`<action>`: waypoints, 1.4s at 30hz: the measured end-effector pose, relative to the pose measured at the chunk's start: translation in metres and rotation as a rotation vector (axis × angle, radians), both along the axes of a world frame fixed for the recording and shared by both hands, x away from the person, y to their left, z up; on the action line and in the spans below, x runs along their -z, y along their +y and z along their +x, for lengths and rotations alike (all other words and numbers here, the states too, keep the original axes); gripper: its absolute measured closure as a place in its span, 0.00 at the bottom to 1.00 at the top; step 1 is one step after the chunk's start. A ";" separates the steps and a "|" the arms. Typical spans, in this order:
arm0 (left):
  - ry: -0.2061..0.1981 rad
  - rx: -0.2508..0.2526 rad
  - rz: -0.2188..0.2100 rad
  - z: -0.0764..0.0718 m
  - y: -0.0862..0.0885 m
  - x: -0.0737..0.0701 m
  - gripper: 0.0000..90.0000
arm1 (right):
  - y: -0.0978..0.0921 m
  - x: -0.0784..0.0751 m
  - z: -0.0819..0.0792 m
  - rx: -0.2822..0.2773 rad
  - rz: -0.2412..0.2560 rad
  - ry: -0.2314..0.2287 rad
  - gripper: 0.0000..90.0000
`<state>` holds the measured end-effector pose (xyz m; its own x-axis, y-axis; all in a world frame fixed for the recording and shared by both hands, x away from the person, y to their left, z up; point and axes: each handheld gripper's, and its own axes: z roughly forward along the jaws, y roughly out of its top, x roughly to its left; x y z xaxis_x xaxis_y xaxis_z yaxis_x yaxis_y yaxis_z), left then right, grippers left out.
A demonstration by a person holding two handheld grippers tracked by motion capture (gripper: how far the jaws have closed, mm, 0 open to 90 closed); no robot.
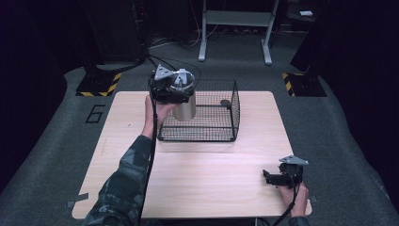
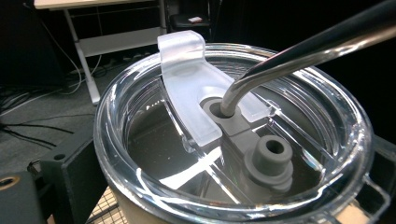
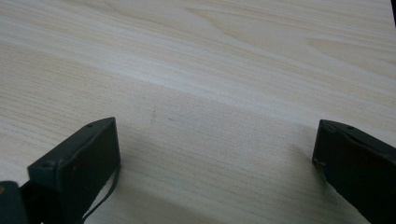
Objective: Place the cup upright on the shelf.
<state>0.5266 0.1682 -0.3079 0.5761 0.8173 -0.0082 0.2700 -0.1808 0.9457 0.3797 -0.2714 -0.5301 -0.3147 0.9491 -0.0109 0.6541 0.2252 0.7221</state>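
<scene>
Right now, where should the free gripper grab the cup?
Probably the cup by its smooth round side below the clear lid, coming in level from the right. The bent metal straw blocks the top, and the left gripper already holds the left. The right gripper is open.

Dim surroundings, brightly lit desk point(image 1: 197, 179) from overhead. Glare streaks on clear lid point(image 2: 154, 186) toward 6 o'clock. Soft blur on near claw edges.
</scene>
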 end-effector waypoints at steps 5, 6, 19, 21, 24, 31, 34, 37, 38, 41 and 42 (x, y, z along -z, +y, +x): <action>0.004 -0.013 -0.005 0.006 -0.001 0.005 0.04 | 0.000 0.000 0.000 0.001 0.000 -0.001 0.00; 0.006 -0.016 -0.003 0.007 -0.001 0.006 0.04 | 0.000 0.000 0.000 0.000 -0.001 -0.001 0.00; 0.025 -0.038 -0.002 0.016 -0.011 0.025 0.04 | 0.000 0.000 0.000 -0.001 -0.001 -0.002 0.01; 0.034 -0.039 -0.002 0.017 -0.013 0.029 0.04 | 0.000 0.000 0.000 -0.001 -0.002 -0.003 0.01; 0.036 -0.040 0.010 0.018 -0.016 0.034 0.04 | 0.000 0.000 0.000 -0.002 -0.002 -0.002 0.01; 0.049 -0.048 0.006 0.021 -0.022 0.043 0.04 | 0.000 0.000 0.000 0.002 0.001 -0.001 0.01; 0.050 -0.052 0.008 0.023 -0.024 0.046 0.04 | 0.001 0.000 0.000 0.015 0.008 -0.004 0.01; 0.053 -0.063 0.001 0.026 -0.026 0.050 0.04 | 0.001 0.000 0.000 0.010 0.007 -0.002 0.01; 0.057 -0.065 0.001 0.027 -0.026 0.052 0.04 | 0.001 0.000 0.000 0.011 0.005 -0.004 0.01; 0.066 -0.077 0.004 0.030 -0.028 0.057 0.04 | 0.001 0.000 0.000 0.010 0.005 -0.003 0.01; 0.068 -0.080 0.004 0.031 -0.029 0.058 0.04 | 0.001 0.000 0.000 0.009 0.005 -0.004 0.01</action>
<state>0.5576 0.1397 -0.3664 0.5069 0.8610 -0.0416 0.3472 -0.1598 0.9241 0.3797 -0.2706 -0.5301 -0.3059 0.9520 -0.0076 0.6530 0.2157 0.7260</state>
